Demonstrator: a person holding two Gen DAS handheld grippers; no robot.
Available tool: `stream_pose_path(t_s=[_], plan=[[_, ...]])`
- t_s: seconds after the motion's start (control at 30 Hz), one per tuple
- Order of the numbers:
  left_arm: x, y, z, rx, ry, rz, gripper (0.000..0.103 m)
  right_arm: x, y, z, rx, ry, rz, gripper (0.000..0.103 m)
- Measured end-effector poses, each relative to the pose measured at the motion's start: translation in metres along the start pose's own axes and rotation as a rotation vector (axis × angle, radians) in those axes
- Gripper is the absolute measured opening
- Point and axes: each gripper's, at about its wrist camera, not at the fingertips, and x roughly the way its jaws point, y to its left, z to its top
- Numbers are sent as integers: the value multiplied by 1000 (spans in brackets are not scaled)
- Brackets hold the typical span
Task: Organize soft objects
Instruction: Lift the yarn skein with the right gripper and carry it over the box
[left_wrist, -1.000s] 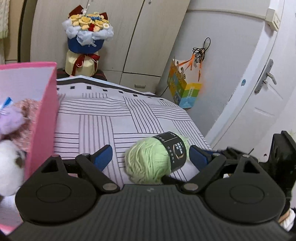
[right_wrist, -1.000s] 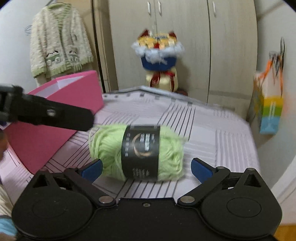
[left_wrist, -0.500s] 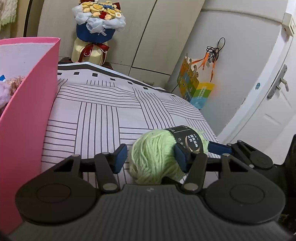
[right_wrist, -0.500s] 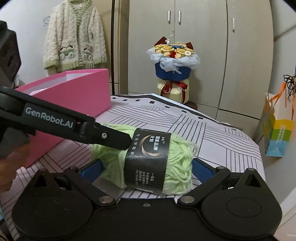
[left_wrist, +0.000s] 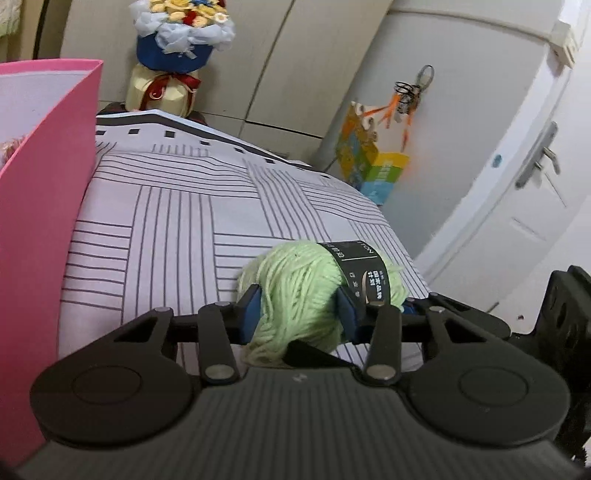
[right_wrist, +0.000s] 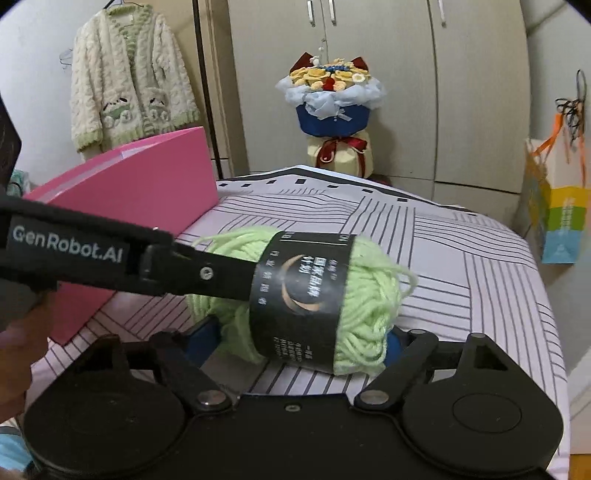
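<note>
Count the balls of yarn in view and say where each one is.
1. The green yarn ball lies on the striped bedspread near its right edge, squeezed between the left tool's pads, which have just been closing. More may be hidden inside the pink box.

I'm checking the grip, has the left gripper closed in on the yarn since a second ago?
Yes. The left gripper has just been closing: its pads, earlier wide apart over the striped sheet, now press into the yarn.

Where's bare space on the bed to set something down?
Free: the striped cover between the pink box and the bed's far edge, beyond the green yarn. Crowded: near edge, where left gripper and right gripper bracket the yarn.
</note>
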Motion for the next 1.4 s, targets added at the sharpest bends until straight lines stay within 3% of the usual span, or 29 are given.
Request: stream_pose_path(t_s=[0.27,0.57,0.87,1.23,1.4], plan=[[-17,-14,-8,50,45,-40,43,-27,6,-15,147,-6,-18,88],[-49,-31,-16,153,97,-71,47,-59,19,-25,160,-3,16,88],[-83,-28,-29,104,204,-91,47,-90,58,-28,136,119,-31,88],[-148,-18,-38,65,201,-62,47,-123,107,-20,47,146,9,88],[-187,-9,-38,55,116,-26,47,-136,138,-7,-9,94,25,88]])
